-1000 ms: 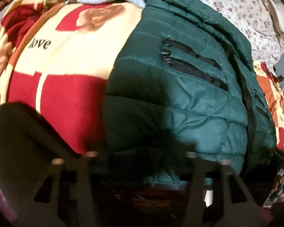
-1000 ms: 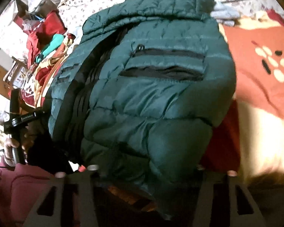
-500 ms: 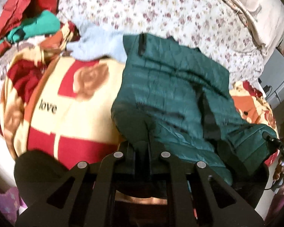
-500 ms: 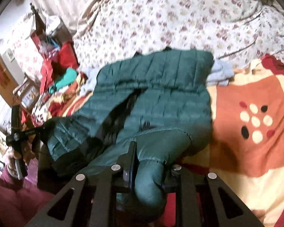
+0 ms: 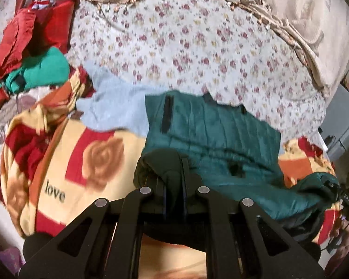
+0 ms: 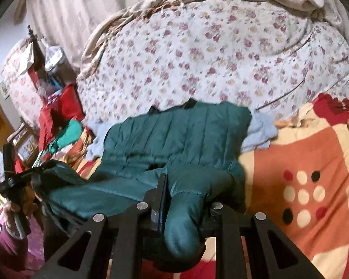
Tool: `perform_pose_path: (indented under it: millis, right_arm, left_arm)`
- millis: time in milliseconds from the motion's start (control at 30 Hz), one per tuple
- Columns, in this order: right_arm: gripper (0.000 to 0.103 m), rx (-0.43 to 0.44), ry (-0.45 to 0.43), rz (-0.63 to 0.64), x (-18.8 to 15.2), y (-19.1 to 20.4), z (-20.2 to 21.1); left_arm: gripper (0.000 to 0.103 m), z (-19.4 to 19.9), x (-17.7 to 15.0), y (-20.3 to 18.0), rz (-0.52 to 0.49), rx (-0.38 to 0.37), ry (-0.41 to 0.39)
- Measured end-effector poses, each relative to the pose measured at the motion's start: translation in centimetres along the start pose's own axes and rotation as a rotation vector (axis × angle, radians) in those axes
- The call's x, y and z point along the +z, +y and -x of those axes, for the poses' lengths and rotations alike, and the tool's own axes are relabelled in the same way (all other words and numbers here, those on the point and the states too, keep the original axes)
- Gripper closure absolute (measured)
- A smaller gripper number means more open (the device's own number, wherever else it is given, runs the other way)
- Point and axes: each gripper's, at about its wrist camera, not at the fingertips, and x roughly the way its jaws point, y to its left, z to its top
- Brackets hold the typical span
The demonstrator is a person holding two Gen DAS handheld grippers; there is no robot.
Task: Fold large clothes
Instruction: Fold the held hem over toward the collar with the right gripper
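Left wrist: jacket (image 5: 211, 134) hem inside claw (image 5: 174, 186).

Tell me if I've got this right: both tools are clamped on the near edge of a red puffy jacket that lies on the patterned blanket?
Not quite: the jacket is dark green, not red, as the left wrist view shows. The rest holds: the left tool and the right tool are each clamped on its near edge, and it lies on the patterned blanket.

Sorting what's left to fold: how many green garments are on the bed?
2: the dark green puffer jacket mid-bed, pinched in both grippers; a brighter green garment in the far-left pile. More may be buried.
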Motion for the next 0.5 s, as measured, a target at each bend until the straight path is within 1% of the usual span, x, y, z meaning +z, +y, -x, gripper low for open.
perform_pose_path:
  millis: [200, 500]
  right_arm:
    - [0.085, -0.046, -0.003, -0.016, 3.4, -1.3, -2.8]
    - [0.085, -0.109, 0.001, -0.019, 7.3, -2.8, -6.9]
  left_arm:
    - [0.094, -2.6, 3.1, -1.5, -0.015, 0.053, -0.048]
    - [0.094, -7.0, 6.6, -2.0, 0.012, 0.120, -0.063]
